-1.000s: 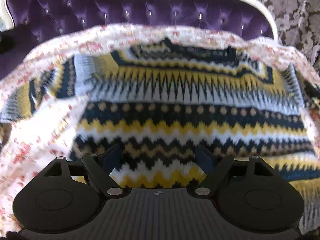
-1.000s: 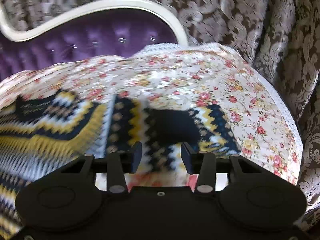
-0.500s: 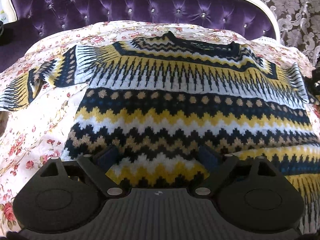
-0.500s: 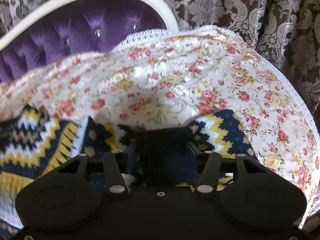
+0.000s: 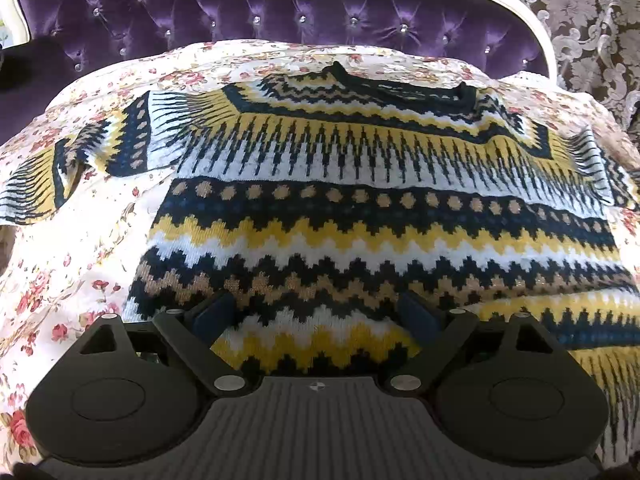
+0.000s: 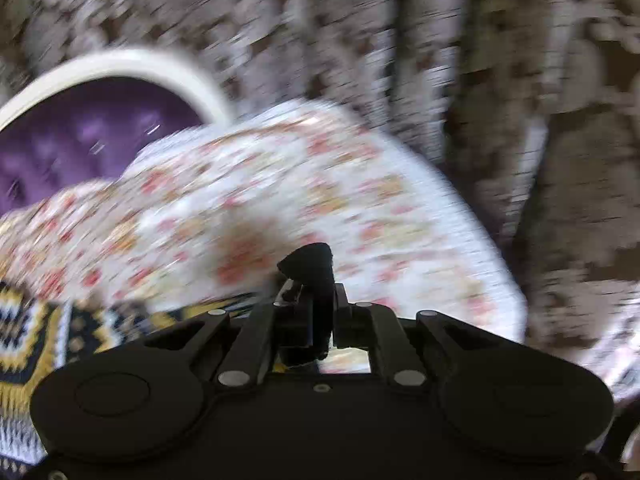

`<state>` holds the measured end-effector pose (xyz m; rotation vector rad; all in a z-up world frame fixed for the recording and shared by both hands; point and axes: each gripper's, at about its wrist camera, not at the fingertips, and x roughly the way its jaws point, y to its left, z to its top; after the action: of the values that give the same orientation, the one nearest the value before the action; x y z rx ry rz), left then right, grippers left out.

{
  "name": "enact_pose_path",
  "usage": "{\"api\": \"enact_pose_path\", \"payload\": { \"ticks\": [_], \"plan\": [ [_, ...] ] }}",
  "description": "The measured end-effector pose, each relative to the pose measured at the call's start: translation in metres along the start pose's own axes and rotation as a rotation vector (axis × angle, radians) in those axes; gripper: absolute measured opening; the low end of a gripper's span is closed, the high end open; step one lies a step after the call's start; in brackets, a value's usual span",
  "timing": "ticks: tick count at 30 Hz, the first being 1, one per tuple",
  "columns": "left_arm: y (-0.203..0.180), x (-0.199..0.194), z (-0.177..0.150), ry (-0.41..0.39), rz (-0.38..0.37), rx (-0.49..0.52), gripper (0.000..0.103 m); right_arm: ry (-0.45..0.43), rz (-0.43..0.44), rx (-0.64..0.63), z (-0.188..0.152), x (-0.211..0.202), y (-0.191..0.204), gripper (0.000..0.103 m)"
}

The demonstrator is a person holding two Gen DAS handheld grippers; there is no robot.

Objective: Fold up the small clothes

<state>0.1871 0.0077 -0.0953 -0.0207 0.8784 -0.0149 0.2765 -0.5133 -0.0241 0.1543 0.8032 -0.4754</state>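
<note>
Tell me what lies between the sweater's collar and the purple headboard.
Only floral bedspread lies between the sweater collar and headboard, in the left wrist view.

A deep purple velvet headboard (image 5: pixel 280 20), tufted and set with small glinting studs, is seen across the top of the left wrist view, and it is bordered by a curved cream-white frame (image 5: pixel 536 28). In front of it a white bedspread printed with small red and pink roses (image 5: pixel 60 272) is spread over the bed. To the right, behind the frame, heavy brown damask curtains with a pale silvery floral pattern (image 5: pixel 592 16) are hung in folds. Daylight is cast across the bedspread. In the right wrist view the same headboard, bedspread and curtains are heavily blurred.
</note>
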Motion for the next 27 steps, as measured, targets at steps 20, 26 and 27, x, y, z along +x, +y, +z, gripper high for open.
{"api": "enact_pose_path", "payload": {
  "ticks": [20,26,27],
  "plan": [
    [0.013,-0.051,0.008,-0.078,-0.074,0.001,0.088,-0.091,0.230,0.122,0.044,-0.127,0.019,0.014],
    [0.033,-0.060,0.009,-0.108,-0.058,-0.009,0.088,-0.104,0.496,-0.010,0.050,-0.163,0.141,0.014],
    [0.038,-0.061,0.009,-0.112,-0.052,-0.016,0.088,-0.094,0.544,-0.028,0.047,-0.167,0.164,0.014]
  ]
}}
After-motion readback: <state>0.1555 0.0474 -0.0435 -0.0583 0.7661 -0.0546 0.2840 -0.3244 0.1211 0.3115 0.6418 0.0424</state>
